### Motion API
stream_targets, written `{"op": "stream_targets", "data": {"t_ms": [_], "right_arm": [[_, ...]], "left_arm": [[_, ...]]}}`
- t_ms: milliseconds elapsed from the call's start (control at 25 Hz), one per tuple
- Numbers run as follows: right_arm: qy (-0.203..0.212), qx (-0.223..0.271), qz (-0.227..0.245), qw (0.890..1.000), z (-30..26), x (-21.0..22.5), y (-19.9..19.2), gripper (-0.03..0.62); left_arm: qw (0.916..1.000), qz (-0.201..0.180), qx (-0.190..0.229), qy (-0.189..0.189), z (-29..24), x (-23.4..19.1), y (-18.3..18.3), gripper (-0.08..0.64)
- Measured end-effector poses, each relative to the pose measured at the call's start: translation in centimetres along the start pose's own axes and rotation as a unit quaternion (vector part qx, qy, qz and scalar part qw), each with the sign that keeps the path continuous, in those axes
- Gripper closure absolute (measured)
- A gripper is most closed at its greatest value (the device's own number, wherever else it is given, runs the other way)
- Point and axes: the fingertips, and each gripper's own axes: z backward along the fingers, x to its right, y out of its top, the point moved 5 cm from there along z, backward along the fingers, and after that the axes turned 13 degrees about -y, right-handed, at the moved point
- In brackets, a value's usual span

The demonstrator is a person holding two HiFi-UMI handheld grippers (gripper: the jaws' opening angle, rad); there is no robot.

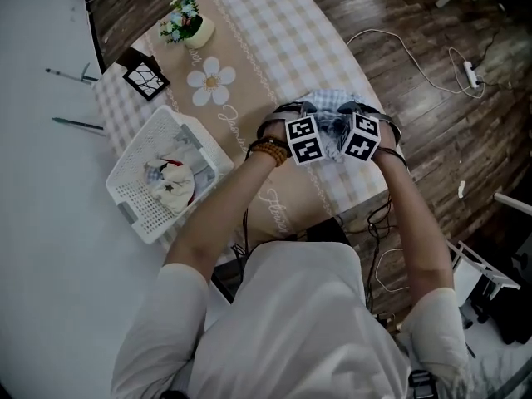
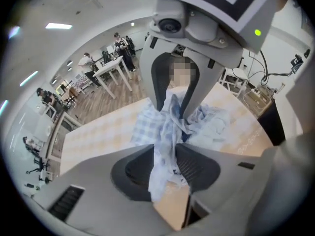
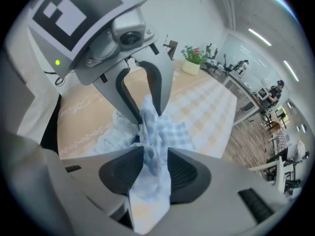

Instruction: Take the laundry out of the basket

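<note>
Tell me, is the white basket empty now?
Not empty. In the head view the white basket holds a pale bundle of laundry with a dark star and some red on it.

The head view looks steeply down from high over the checked cloth (image 1: 326, 106) on the counter (image 1: 274, 32). The left tool (image 2: 165, 167) view and the right tool (image 3: 156, 170) view sit close above that cloth, facing each other across it. All three views share the cloth.
</note>
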Motion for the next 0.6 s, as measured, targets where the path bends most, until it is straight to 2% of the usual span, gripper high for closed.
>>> {"op": "stream_targets", "data": {"t_ms": [80, 160, 280, 360, 440, 520, 600], "right_arm": [[-0.016, 0.022, -0.026, 0.999, 2.1, 1.2, 0.9, 0.414], [-0.028, 0.051, -0.057, 0.997, 4.5, 2.2, 2.0, 0.414], [-0.044, 0.107, -0.118, 0.986, 8.8, 3.2, 3.8, 0.416], [-0.057, 0.151, -0.164, 0.973, 12.0, 3.7, 5.2, 0.441], [-0.073, 0.193, -0.2, 0.958, 15.3, 3.9, 6.7, 0.49], [-0.09, 0.238, -0.232, 0.939, 18.5, 4.1, 8.0, 0.517], [-0.1, 0.283, -0.265, 0.916, 21.5, 4.1, 9.3, 0.542]], "left_arm": [[0.9989, 0.024, 0.033, 0.024, 2.7, -0.3, 0.4, 0.38], [0.9937, 0.058, 0.083, 0.048, 6.1, -0.4, 1.0, 0.382], [0.9748, 0.113, 0.176, 0.077, 11.6, 0.3, 2.0, 0.404], [0.9542, 0.149, 0.245, 0.085, 15.2, 1.3, 2.3, 0.44], [0.9297, 0.174, 0.311, 0.093, 18.6, 2.7, 2.4, 0.49], [0.9042, 0.187, 0.367, 0.112, 22.0, 4.2, 2.5, 0.545], [0.8765, 0.196, 0.418, 0.138, 25.2, 5.8, 2.3, 0.552]]}}
